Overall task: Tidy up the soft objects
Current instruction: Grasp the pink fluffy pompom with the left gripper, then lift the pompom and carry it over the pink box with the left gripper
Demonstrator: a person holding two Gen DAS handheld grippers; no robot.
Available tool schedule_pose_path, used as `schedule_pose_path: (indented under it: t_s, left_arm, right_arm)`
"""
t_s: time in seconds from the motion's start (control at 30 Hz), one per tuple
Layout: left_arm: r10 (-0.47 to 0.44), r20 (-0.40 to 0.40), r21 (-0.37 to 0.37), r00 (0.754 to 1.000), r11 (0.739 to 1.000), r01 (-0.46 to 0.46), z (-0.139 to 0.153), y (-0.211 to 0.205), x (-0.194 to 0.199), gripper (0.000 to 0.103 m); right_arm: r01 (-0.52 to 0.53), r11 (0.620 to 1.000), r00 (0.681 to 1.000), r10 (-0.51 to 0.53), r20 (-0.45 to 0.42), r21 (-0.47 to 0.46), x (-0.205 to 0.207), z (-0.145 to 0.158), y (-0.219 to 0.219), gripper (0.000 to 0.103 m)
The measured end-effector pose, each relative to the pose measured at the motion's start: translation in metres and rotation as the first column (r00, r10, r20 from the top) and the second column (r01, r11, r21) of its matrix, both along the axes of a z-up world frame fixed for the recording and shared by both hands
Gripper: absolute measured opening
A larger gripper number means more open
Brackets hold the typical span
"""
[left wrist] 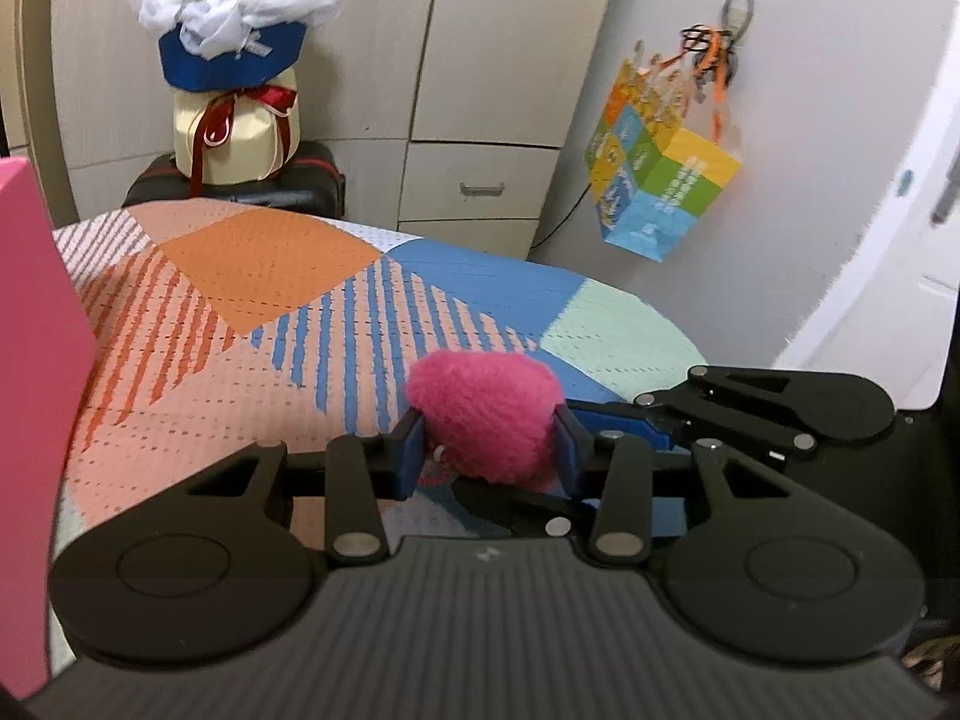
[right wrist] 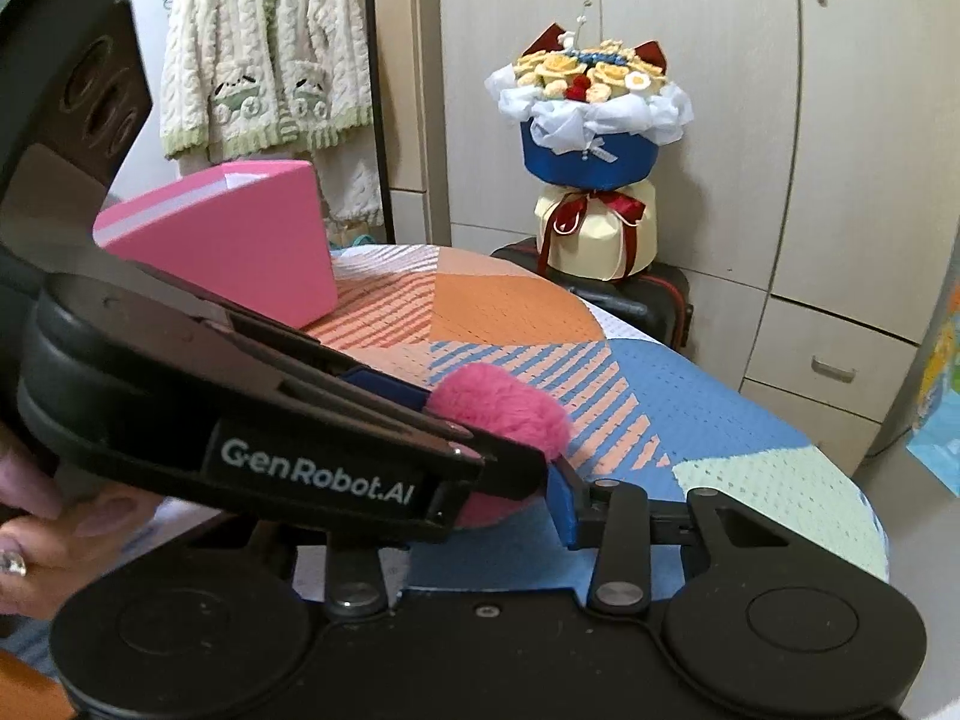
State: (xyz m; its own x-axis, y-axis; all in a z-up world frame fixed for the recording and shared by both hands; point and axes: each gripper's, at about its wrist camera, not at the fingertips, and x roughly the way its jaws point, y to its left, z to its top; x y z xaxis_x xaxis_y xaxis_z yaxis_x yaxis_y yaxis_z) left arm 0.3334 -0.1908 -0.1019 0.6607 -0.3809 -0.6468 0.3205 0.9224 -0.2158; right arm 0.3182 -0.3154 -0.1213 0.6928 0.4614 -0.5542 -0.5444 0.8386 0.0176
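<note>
One fluffy magenta pompom [left wrist: 486, 414] is sitting between two black hand-held grippers, left [left wrist: 487, 447] and right [right wrist: 528, 498]. One pink cardboard box [right wrist: 240, 252] is standing on one patterned bed [left wrist: 252, 276]. One wrapped bouquet [right wrist: 591, 150] is resting on one dark suitcase [right wrist: 654, 300].

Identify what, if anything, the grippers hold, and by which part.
The left gripper pinches the pink pompom by its two sides. Whether the right gripper also grips it cannot be told.
</note>
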Motion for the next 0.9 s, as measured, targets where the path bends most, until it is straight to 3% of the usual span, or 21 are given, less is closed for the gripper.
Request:
schedule_pose_path:
  t_s: [0.33, 0.6, 0.9]
  left_arm:
    - [-0.07, 0.03, -0.003, 0.997, 0.997, 0.071, 0.024, 0.018, -0.065, 0.041]
    - [-0.117, 0.004, 0.011, 0.993, 0.993, 0.117, 0.037, 0.04, -0.114, 0.041]
    - [-0.153, -0.05, 0.002, 0.987, 0.988, 0.154, 0.033, 0.067, -0.16, 0.042]
  right_arm:
    - [0.045, 0.999, 0.999, -0.045, 0.001, 0.024, -0.069, 0.022, 0.014, 0.045]
    - [0.092, 0.995, 0.996, -0.092, -0.02, 0.035, -0.122, 0.032, 0.036, 0.046]
    - [0.112, 0.993, 0.992, -0.114, -0.056, -0.041, -0.172, 0.034, 0.069, 0.046]
